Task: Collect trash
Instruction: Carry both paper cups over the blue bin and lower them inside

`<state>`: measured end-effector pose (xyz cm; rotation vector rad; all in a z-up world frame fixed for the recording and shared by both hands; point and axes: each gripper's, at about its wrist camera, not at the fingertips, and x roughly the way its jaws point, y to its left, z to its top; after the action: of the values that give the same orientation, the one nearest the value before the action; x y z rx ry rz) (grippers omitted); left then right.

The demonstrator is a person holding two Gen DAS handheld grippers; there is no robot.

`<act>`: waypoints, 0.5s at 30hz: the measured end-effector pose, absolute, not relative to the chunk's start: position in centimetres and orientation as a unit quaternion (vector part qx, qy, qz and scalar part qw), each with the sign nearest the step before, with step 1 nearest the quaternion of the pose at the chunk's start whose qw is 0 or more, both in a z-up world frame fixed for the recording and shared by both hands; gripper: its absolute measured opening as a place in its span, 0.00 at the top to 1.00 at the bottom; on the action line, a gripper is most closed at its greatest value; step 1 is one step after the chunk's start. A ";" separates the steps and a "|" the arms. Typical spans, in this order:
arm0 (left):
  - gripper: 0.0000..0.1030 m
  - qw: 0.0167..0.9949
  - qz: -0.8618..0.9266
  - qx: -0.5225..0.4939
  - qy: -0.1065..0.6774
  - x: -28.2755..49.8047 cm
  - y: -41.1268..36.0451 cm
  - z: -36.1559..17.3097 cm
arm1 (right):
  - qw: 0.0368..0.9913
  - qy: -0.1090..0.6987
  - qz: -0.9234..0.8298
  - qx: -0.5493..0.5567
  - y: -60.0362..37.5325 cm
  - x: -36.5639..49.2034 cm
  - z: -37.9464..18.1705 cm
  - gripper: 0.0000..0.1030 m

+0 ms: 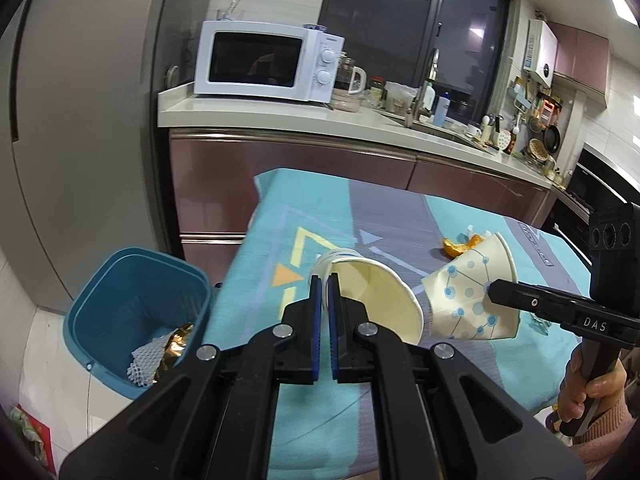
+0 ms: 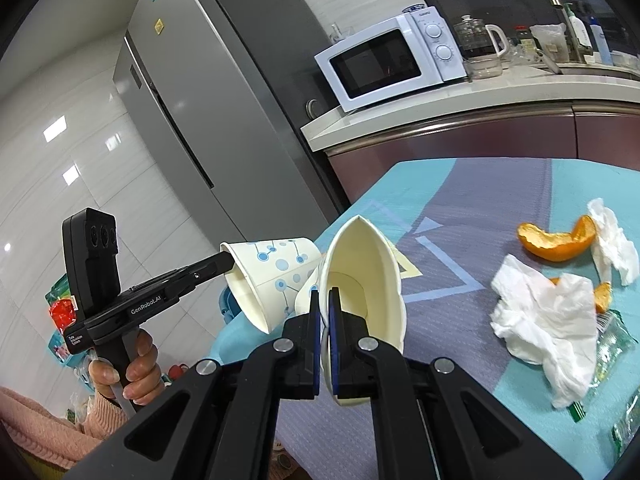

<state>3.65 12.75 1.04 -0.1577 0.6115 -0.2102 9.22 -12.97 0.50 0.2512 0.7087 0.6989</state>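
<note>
With each claw pinched on a paper cup's rim, left claw (image 1: 325,280) and right claw (image 2: 324,294) needed to clear the tabletop (image 1: 360,208) edge before releasing over the blue bin (image 1: 136,312).

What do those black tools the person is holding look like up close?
Each gripper, left and right, is black plastic with silver rivets and blue finger pads, on a pistol-style handle topped by a three-lens box. White lettering reads "GenRobot.AI" and "DAS". The sleeve is pink knit.
</note>
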 end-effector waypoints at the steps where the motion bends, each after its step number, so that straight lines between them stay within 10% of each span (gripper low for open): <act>1: 0.96 0.945 -0.101 -0.080 0.301 3.5 13.1 1.0 | 0.870 0.339 0.337 0.119 -12.7 9.3 0.5 0.97; 15: 0.96 0.947 -0.060 -0.094 0.302 2.8 17.1 0.3 | 0.858 0.346 0.364 0.103 -9.4 10.5 0.5 0.97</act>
<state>2.81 17.07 0.33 -0.1916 0.6150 -0.1212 10.49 -9.42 0.50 0.2167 0.7264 0.7651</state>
